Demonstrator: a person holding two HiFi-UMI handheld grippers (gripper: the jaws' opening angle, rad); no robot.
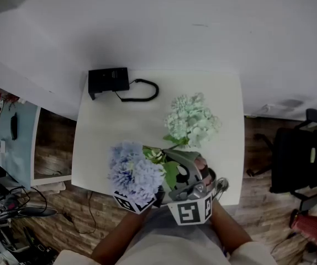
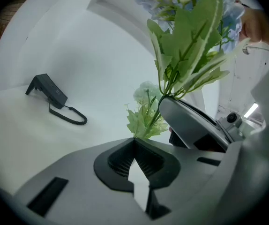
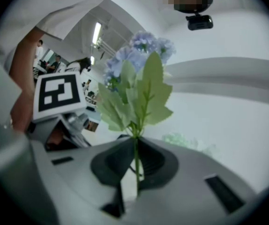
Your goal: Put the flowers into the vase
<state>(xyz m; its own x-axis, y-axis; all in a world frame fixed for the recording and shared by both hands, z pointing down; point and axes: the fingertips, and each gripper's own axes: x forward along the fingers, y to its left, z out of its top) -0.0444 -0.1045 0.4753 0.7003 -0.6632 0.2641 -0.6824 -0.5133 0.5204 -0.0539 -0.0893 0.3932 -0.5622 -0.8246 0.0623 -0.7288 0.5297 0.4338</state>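
Observation:
A blue hydrangea with green leaves stands upright over the table's near edge. Its thin stem runs between the jaws of my right gripper, which is shut on it. In the left gripper view that same gripper comes in from the right with the leafy stem rising out of its tips. My left gripper is shut with nothing in it, just left of the right one; in the head view only its marker cube shows under the blue bloom. A pale green flower bunch lies on the white table.
A black device with a coiled cord sits at the table's far left corner. A dark office chair stands right of the table and a red object lies on the floor there. A cluttered desk with cables is at the left.

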